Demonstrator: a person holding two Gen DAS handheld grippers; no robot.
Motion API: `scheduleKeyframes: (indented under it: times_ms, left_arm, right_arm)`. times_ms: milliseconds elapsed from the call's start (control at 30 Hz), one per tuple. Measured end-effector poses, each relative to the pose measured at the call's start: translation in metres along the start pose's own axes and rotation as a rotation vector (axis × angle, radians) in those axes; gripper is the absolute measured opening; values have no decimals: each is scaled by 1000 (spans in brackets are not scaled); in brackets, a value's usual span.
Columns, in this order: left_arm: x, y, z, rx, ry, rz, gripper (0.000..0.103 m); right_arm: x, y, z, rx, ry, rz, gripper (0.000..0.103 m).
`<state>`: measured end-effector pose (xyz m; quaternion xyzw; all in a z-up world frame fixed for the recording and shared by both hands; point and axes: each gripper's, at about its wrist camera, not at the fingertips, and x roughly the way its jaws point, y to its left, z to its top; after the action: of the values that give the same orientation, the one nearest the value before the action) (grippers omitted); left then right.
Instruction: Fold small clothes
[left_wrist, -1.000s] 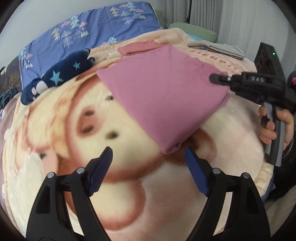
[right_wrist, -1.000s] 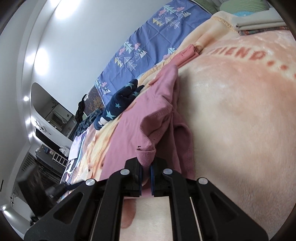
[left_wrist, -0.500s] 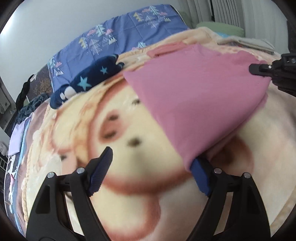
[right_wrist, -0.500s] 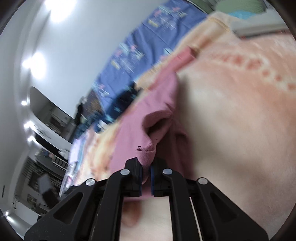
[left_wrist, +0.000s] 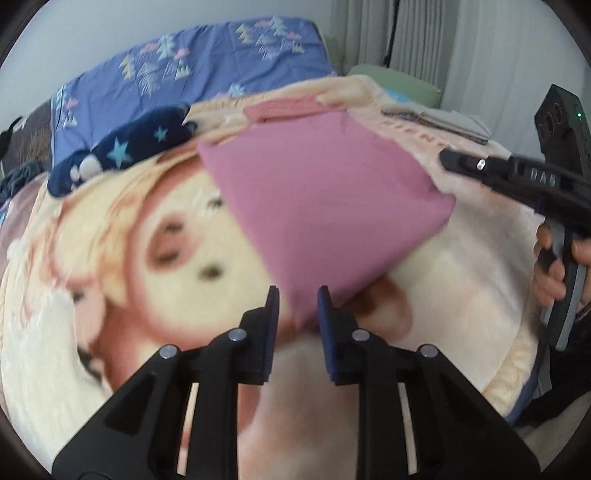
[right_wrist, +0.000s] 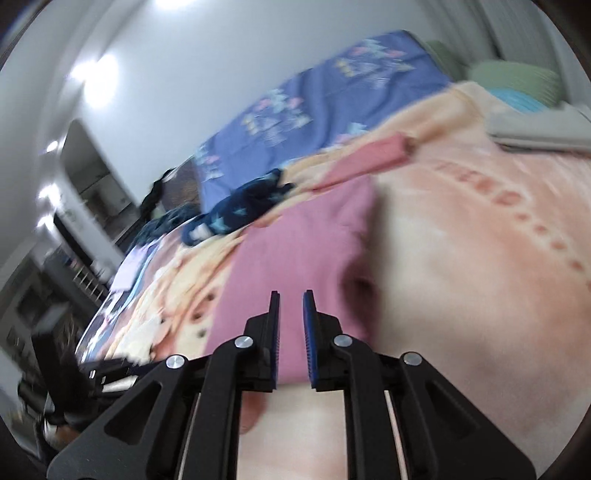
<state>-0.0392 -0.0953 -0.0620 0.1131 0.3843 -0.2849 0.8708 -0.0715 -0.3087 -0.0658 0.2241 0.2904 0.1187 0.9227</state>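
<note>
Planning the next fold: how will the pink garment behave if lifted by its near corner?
The pink garment looks thin and floppy, so it will probably drape and sag. It seems light. On the fuzzy blanket it may drag rather than slide.

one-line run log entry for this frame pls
task: fold small clothes | left gripper: jaws just closing around near corner of pink garment | right gripper: jaws just opening, garment released | surface: cartoon blanket
</note>
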Motion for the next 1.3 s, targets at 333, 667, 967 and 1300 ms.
scheduleKeyframes:
  times_ms: [333,667,967,1300]
  left_arm:
    - [33,6,-6,-49,74,-45,29]
    - [32,34,49,-56,-30,19,54]
    - [81,72,94,-126,-21,87,73]
    - [120,89,97,-156,33,22,83]
  right_arm:
    - [35,-41,-13,101,169,-142,4]
    - [49,-23,68,-22,74,-99,10]
    - [131,-45,117,-29,193,-214,10]
    - [134,-80,114,42,171,-195,43]
